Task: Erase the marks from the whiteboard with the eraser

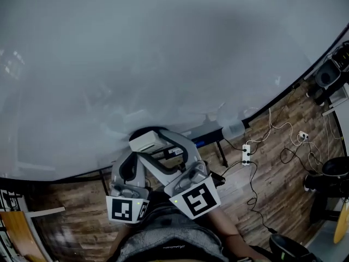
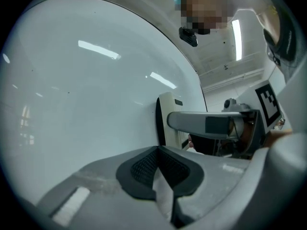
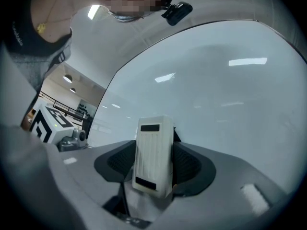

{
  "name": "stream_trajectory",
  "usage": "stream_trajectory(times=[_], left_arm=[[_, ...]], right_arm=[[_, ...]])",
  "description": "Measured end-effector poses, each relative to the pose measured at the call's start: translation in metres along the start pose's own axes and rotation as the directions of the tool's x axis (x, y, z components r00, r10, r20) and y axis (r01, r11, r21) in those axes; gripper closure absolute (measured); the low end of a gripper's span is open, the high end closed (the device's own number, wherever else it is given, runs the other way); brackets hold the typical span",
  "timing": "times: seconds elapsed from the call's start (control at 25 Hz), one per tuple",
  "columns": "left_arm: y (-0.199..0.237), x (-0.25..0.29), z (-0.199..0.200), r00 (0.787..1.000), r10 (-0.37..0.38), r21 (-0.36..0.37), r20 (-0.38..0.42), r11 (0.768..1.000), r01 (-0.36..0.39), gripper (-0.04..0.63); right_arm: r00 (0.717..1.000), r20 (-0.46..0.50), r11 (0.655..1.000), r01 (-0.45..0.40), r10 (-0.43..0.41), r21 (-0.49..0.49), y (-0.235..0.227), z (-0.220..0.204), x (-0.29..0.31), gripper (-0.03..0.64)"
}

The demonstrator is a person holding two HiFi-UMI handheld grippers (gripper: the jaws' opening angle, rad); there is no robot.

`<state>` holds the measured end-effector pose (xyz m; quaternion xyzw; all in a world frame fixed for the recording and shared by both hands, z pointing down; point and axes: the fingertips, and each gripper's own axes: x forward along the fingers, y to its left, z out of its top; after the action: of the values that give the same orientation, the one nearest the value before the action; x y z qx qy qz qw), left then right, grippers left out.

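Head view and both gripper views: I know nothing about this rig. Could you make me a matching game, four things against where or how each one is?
Things:
1. eraser
2. left gripper
3. whiteboard
4. power strip

Places or states:
A. lying on the wooden floor
B. clamped in the right gripper
C. jaws together, nothing between them
D. wide white surface, no marks visible

Pairs: 1-B, 2-C, 3-D, 4-A

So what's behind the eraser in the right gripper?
The whiteboard, with no marks on the part that shows. The patch covered by the eraser cannot be seen.
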<state>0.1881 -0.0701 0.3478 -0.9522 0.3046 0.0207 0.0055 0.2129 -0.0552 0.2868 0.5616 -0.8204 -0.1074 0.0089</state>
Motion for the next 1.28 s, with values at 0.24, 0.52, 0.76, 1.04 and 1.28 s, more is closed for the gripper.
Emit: stream_trajectory(times=[0.24,0.52,0.76,1.04,1.28], left_arm=[[-0.002,0.004,-0.007,0.997,-0.074,-0.007,0.014,0.997,0.074,0.592],[-0.02,0.017,-0.021,0.991,-0.134,0.011,-0.026,0.991,0.134,0.592],[-0.034,0.033,-0.029,0.997,-0.051,-0.005,-0.062,0.999,0.051,0.592],[-0.07,0.072,-0.023,1.0,0.011,0.013,-0.022,1.0,-0.011,0.592],[-0.101,0.096,-0.015,0.999,0.027,0.023,-0.018,0.999,-0.027,0.592]], right_arm=[[1.0,0.02,1.0,0.019,-0.019,-0.023,0.001,0.002,-0.001,0.367],[1.0,0.012,0.999,0.027,-0.026,-0.026,-0.007,-0.003,-0.008,0.367],[1.0,0.016,1.0,-0.002,0.002,-0.001,-0.034,-0.009,-0.03,0.368],[0.999,-0.001,0.999,-0.049,0.049,-0.019,-0.079,-0.018,-0.057,0.37],[0.999,0.029,0.999,-0.039,0.039,-0.009,-0.118,-0.015,-0.082,0.37]])
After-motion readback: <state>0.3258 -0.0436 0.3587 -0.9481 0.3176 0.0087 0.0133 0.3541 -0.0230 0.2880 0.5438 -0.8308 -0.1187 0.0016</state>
